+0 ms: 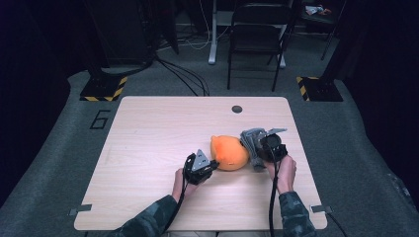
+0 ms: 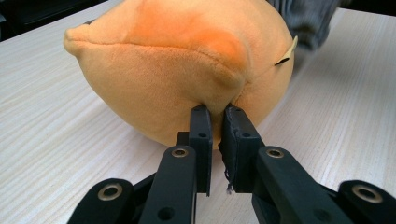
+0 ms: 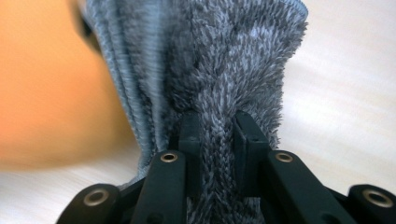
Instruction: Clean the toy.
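Orange plush pinched in the clenched left claw; right claw clamps grey fuzzy cloth just beside it.

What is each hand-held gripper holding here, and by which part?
The left hand-held gripper pinches a fold of the orange plush toy low on its side. The right hand-held gripper clamps a fold of the grey fuzzy cloth.

One desk stands here. On it lie two soft things: one orange plush toy and one grey fuzzy cloth. There are two tools, a left tool and a right tool, each carried by one hand, two hands in all. Behind the desk stands one black chair.
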Demonstrator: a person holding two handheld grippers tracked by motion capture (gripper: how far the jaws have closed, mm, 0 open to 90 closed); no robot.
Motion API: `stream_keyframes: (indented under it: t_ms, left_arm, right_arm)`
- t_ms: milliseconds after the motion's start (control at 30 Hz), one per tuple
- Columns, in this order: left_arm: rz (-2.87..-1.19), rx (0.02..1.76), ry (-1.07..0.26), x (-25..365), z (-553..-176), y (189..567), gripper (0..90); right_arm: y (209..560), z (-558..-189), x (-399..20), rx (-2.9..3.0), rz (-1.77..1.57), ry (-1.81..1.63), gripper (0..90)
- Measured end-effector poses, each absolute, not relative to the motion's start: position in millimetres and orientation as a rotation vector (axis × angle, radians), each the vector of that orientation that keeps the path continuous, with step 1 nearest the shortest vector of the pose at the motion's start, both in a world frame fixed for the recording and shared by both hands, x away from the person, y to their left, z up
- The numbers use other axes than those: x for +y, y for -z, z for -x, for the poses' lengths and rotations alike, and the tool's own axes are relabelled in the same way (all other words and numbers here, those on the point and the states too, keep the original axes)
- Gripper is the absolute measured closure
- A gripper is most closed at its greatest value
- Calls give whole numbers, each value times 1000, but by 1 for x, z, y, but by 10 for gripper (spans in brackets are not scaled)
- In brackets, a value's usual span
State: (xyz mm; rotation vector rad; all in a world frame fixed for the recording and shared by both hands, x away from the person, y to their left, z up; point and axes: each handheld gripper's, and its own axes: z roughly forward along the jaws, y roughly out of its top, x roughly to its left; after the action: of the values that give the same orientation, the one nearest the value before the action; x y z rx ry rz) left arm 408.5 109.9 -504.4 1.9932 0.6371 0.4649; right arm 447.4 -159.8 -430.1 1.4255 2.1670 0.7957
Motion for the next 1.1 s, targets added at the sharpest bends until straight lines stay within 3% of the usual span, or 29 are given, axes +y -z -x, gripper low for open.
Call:
stream_keyframes:
  t_ms: [200, 433, 533, 800, 1100]
  left_arm:
    - [-1995, 656, -474, 111, -408, 504, 792]
    - [-1945, 625, -595, 110, -398, 490, 505]
    - [-1962, 592, -677, 104, -394, 485, 445]
    - [-2001, 621, -670, 100, -399, 492, 715]
    - [-1939, 635, -532, 108, -404, 476, 779]
  right_arm:
    - [426, -440, -124, 2273, -1288, -828, 758]
    - [430, -440, -122, 2262, -1284, -835, 758]
    - [431, -440, -121, 2267, -1284, -860, 758]
    - [428, -438, -117, 2266, -1281, -862, 758]
    - [405, -429, -115, 2235, -1258, -911, 758]
